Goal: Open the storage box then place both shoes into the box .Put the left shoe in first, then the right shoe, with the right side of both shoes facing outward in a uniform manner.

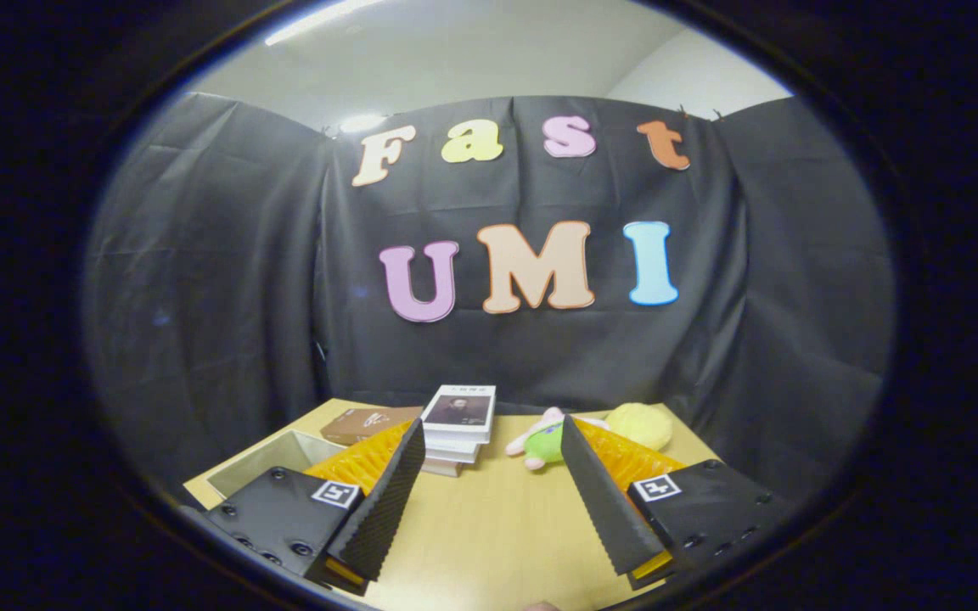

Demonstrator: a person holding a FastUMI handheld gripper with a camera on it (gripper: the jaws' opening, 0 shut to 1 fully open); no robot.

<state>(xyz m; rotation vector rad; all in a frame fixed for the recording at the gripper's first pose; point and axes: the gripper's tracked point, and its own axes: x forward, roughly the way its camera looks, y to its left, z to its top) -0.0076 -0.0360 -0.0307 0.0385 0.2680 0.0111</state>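
table [489, 518], bare wood running between the fingers to its far edge at 12 o'clock. one storage box [272, 462], open-topped, at 10 o'clock beside the left finger. one book stack [458, 428] at 12. one plush toy [595, 433] at 1. gripper [489, 501] released, fingers spread wide, holding nothing.

hand-held gripper [489, 484] agape above table [489, 526]

Book cover [458, 411]: portrait with a line of print, too small to read
Brown book [368, 422]: pale marks, unreadable
Finger tags [335, 493]: square black-and-white markers, no letters or numbers
Gripper [489, 492]: fingers apart, unlettered
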